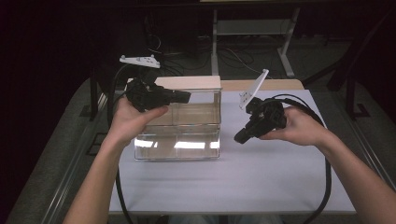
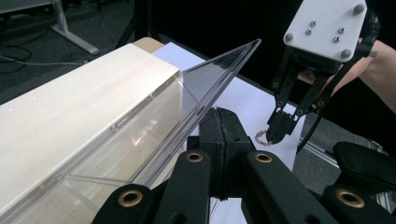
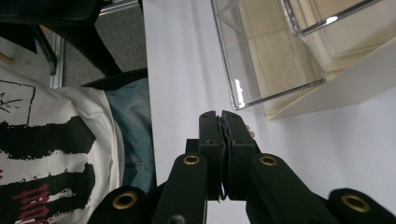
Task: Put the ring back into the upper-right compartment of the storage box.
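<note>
Three cameras: one fixed overhead, one riding on each hand-held gripper.

The high view looked forward and down from above the person's side, taking in the whole white table (image 1: 261, 177), both forearms and the dark floor beyond. The left gripper view sat close behind the left gripper (image 2: 219, 126), looking along its jaws past the rim of the clear plastic box (image 2: 140, 135) towards the right gripper (image 2: 280, 128) farther off. The right gripper view looked along the right gripper (image 3: 222, 128) steeply down at the tabletop (image 3: 187, 70), near the box's corner (image 3: 261, 60), with the person's printed shirt (image 3: 51, 149) at its left. All three views shared the box and the table.
</note>
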### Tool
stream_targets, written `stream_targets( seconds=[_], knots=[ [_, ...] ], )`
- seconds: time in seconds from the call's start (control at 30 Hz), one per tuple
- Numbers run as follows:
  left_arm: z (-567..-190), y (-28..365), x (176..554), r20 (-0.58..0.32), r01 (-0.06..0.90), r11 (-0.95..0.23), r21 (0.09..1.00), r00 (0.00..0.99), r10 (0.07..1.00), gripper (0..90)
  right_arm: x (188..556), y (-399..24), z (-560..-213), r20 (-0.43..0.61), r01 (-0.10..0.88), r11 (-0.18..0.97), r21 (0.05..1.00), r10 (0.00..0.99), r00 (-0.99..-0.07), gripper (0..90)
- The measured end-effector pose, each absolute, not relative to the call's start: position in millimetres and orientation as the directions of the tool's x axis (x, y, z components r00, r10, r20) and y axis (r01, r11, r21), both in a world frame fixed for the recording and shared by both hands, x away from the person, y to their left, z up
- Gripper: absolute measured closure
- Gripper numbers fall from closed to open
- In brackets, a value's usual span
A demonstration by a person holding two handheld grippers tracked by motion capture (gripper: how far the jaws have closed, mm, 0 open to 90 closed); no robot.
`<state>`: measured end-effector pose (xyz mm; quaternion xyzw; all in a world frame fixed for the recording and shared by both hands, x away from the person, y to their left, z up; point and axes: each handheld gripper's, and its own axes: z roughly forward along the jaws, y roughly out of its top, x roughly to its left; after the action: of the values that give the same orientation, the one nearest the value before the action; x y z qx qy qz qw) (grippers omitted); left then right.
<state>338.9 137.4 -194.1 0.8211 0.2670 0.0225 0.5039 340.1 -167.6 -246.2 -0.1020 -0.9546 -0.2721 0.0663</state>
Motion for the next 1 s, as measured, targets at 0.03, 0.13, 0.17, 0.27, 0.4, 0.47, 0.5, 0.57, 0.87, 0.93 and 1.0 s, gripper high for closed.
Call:
stream_targets(
  seconds=[0.03, 0.13, 0.17, 0.27, 0.4, 0.47, 0.5, 0.57, 0.87, 0.93, 1.0],
  knots=[
    [-194, 138, 339, -0.232, 0.416, -0.349, 0.840, 0.857, 0.461, 89.1, 340, -167, -244, 0.181, 0.226, 0.832, 0.507, 0.154, -0.971, 87.9],
    [-194, 138, 339, -0.234, 0.416, -0.347, 0.840, 0.856, 0.461, 89.1, 341, -166, -238, 0.174, 0.223, 0.828, 0.514, 0.154, -0.973, 87.9],
    [-194, 138, 339, -0.234, 0.417, -0.347, 0.840, 0.856, 0.462, 89.1, 341, -165, -236, 0.171, 0.221, 0.827, 0.517, 0.153, -0.973, 87.9],
    [-194, 138, 339, -0.233, 0.416, -0.347, 0.840, 0.856, 0.462, 89.1, 342, -164, -229, 0.159, 0.213, 0.825, 0.524, 0.151, -0.976, 87.9],
    [-194, 138, 339, -0.233, 0.416, -0.348, 0.840, 0.856, 0.461, 89.1, 345, -163, -220, 0.150, 0.213, 0.823, 0.526, 0.156, -0.976, 87.9],
    [-194, 138, 339, -0.233, 0.416, -0.347, 0.841, 0.856, 0.462, 89.1, 347, -162, -216, 0.143, 0.210, 0.824, 0.527, 0.158, -0.977, 87.9],
    [-194, 138, 339, -0.233, 0.415, -0.348, 0.841, 0.856, 0.461, 89.2, 347, -162, -214, 0.141, 0.211, 0.821, 0.530, 0.160, -0.977, 87.9],
    [-194, 138, 339, -0.232, 0.415, -0.348, 0.841, 0.857, 0.461, 89.1, 348, -162, -210, 0.134, 0.202, 0.815, 0.544, 0.154, -0.979, 87.9],
    [-194, 138, 339, -0.233, 0.415, -0.346, 0.842, 0.857, 0.460, 89.1, 353, -160, -192, 0.136, 0.218, 0.791, 0.572, 0.171, -0.976, 87.9],
    [-194, 138, 339, -0.230, 0.413, -0.348, 0.842, 0.857, 0.460, 89.1, 355, -159, -190, 0.134, 0.219, 0.786, 0.578, 0.173, -0.976, 87.9],
    [-194, 138, 339, -0.231, 0.413, -0.346, 0.842, 0.857, 0.461, 89.1, 356, -158, -189, 0.145, 0.231, 0.772, 0.592, 0.181, -0.973, 87.9]
  ],
)
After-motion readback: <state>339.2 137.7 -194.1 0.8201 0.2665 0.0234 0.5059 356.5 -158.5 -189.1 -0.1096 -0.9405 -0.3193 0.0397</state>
